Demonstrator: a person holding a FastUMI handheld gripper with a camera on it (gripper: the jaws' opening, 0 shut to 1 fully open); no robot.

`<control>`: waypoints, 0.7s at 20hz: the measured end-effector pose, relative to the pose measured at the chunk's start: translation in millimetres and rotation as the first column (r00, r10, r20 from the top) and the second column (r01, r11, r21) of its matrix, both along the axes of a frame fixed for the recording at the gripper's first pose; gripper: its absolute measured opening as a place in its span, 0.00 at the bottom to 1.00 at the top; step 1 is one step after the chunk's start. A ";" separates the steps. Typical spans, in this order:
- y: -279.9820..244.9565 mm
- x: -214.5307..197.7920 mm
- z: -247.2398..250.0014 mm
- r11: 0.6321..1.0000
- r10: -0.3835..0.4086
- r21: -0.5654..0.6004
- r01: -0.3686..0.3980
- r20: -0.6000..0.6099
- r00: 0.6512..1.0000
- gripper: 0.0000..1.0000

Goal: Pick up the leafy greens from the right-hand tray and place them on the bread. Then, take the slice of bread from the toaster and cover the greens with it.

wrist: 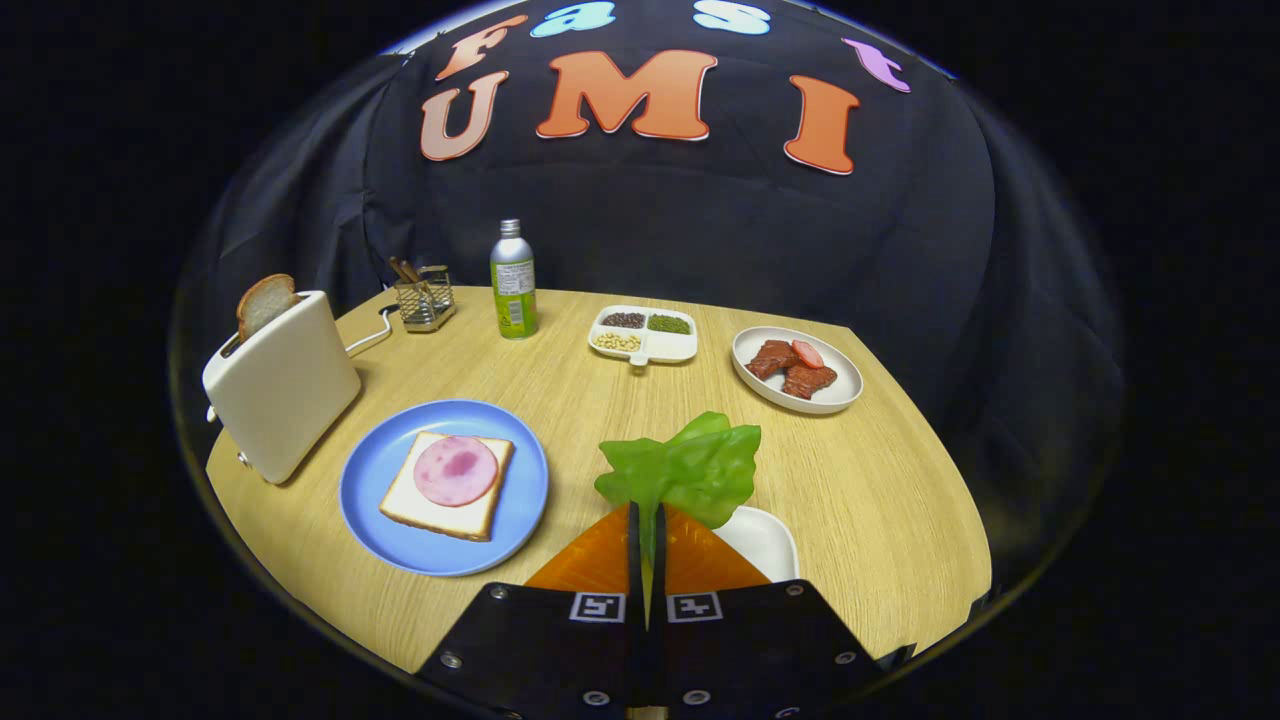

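Carrying leafy greens [690,468] pinched between gripper [646,520] fingers toward the bread [446,487], left of the right-hand tray [768,540]; release centred over ham [456,470].

Claw-mounted fisheye, high over table [880,500]

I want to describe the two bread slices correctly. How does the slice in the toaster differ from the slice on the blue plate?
The slice in the toaster stands upright, half hidden in the slot; the slice on the blue plate lies flat in full view. The toaster slice is bare, while the plate slice carries a round pink ham slice. The toaster slice looks browner, the plate slice pale. Both sit away from the claw, which is shut on the leafy greens.
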State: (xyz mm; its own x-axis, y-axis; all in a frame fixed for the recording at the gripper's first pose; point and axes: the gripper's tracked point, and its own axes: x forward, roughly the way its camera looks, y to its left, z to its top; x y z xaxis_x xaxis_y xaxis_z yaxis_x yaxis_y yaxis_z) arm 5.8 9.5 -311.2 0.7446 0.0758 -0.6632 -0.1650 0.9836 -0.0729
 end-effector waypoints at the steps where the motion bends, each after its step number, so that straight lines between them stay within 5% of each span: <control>1: 7.3 -0.6 2.9 1.000 0.007 0.002 -0.007 0.003 1.000 0.01; 14: 115.9 -13.5 7.5 0.992 0.121 0.024 -0.120 -0.012 0.993 0.01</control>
